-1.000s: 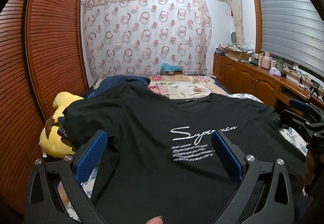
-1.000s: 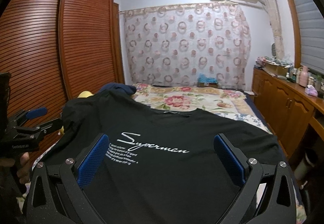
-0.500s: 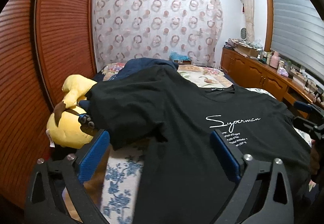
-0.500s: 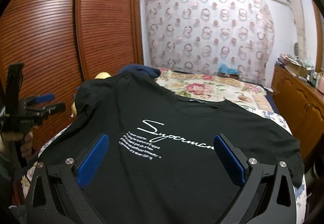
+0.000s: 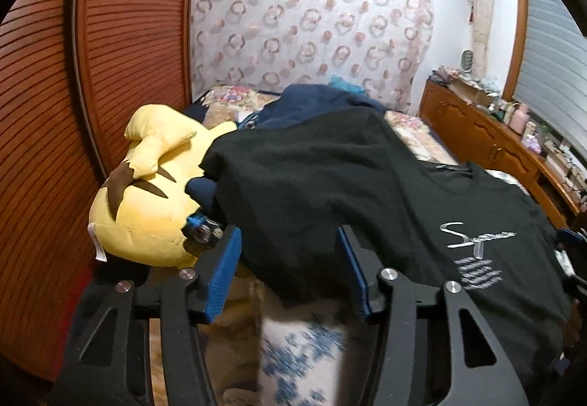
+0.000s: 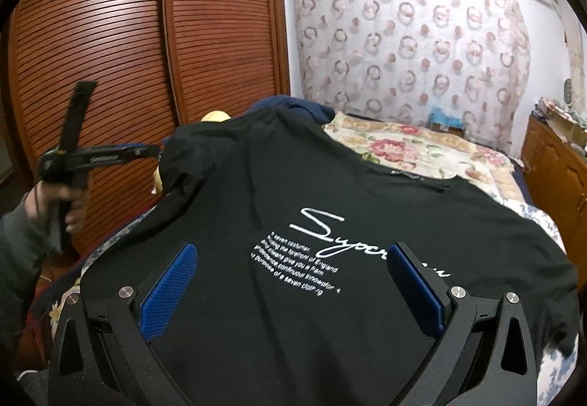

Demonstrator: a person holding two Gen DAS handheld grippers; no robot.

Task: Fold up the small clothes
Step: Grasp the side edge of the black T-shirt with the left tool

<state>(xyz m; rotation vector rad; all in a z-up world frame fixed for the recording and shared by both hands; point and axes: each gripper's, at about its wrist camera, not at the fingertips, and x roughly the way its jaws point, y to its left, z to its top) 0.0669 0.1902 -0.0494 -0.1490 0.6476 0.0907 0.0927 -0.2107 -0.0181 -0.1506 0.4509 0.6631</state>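
A black T-shirt (image 6: pixel 330 207) with white "Superman" script lies spread face up on the bed. Its left sleeve (image 5: pixel 293 200) drapes over a yellow plush toy. My left gripper (image 5: pixel 288 233) is at that sleeve's lower edge. The hem hangs between its blue pads (image 5: pixel 223 270), and the jaws are closing without pinching the cloth. My right gripper (image 6: pixel 291 248) hovers wide open over the shirt's lower front, under the printed text, with nothing gripped. In the right wrist view a person's hand (image 6: pixel 47 200) holds the left gripper at the far left.
A yellow plush toy (image 5: pixel 146 200) and a navy garment (image 5: pixel 315 101) lie under the sleeve. Slatted wooden wardrobe doors (image 6: pixel 110 57) run close along the left. The floral bedspread (image 6: pixel 422 149) extends behind the shirt, and a cluttered wooden cabinet (image 5: pixel 477 134) lines the right wall.
My left gripper swung left from the shirt's chest to its left sleeve, and its jaws narrowed. The right gripper shifted slightly and stayed open.
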